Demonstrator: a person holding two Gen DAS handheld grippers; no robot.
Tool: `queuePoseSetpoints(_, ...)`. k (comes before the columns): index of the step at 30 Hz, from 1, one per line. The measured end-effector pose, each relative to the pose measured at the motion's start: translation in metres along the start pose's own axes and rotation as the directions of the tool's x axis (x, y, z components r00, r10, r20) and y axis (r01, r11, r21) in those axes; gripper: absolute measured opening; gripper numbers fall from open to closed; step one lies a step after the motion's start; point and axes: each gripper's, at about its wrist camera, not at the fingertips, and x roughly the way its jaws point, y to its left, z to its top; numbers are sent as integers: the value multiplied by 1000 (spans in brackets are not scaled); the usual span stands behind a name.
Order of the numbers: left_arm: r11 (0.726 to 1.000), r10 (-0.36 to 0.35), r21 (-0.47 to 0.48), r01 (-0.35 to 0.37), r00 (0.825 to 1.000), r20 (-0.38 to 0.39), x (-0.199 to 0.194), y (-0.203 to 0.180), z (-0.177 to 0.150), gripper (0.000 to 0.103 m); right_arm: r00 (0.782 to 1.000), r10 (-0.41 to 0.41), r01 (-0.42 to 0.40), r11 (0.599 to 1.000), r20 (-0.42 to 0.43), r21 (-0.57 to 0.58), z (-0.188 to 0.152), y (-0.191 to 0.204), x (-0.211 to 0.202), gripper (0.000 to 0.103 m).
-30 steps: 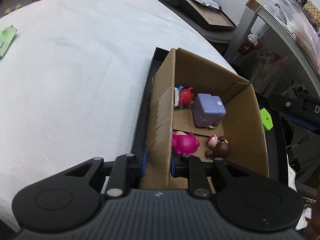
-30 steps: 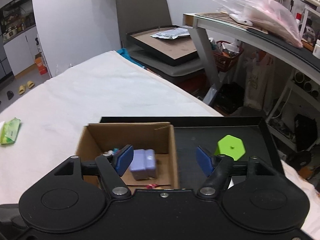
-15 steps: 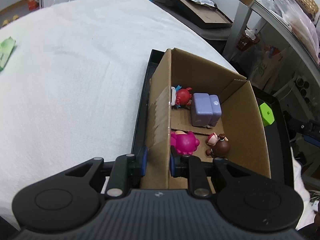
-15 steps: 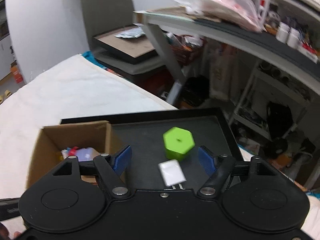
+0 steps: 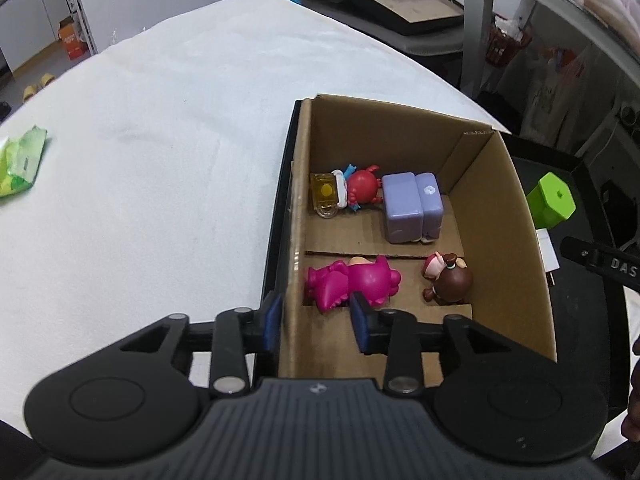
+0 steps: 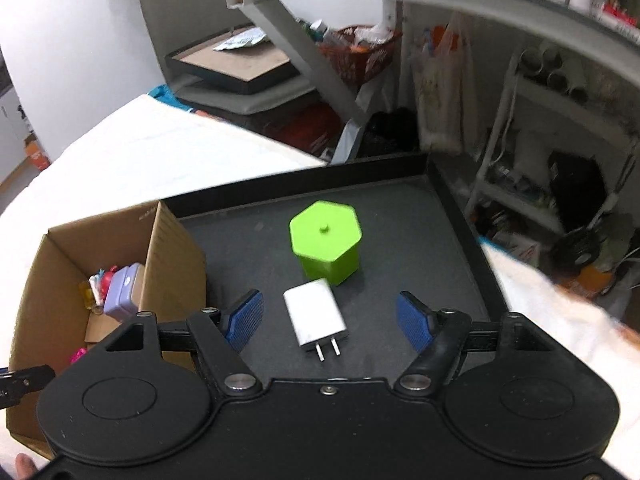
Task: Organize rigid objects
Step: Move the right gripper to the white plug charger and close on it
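Left wrist view: a white cloth (image 5: 160, 128) covers the table; a green packet (image 5: 22, 160) lies at its far left edge. A black tray (image 5: 276, 240) holds an open cardboard box (image 5: 516, 248). Inside the box lie a red figure (image 5: 362, 190), a lavender block (image 5: 412, 206), a magenta figure (image 5: 352, 282) and a brown figure (image 5: 450, 282). The left gripper (image 5: 316, 324) straddles the box's left wall. Its jaws have just been opening; the wall stands between the pads, the left pad close against it and the right pad clear, so the grip is released.

Right wrist view: metal shelving (image 6: 440, 20) and clutter fill the room behind. On the tray (image 6: 460, 208), a green hexagonal container (image 6: 326, 246) stands just beyond a white charger plug (image 6: 316, 318). The right gripper (image 6: 330, 322) is spread wide, with the plug between its pads, untouched.
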Motion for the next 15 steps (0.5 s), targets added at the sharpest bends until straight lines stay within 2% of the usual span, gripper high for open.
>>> queuePoseSetpoints(5,998,59,22,-59,998,11,-4,-15,7,50,998,39,-39,999,-39,-2,-2,-5,19,72)
queuePoseSetpoints(15,987,156,50,-156,988,-4,3,-38,13,64,994,72,-76,996,-78,-48,-6,-2,44,72)
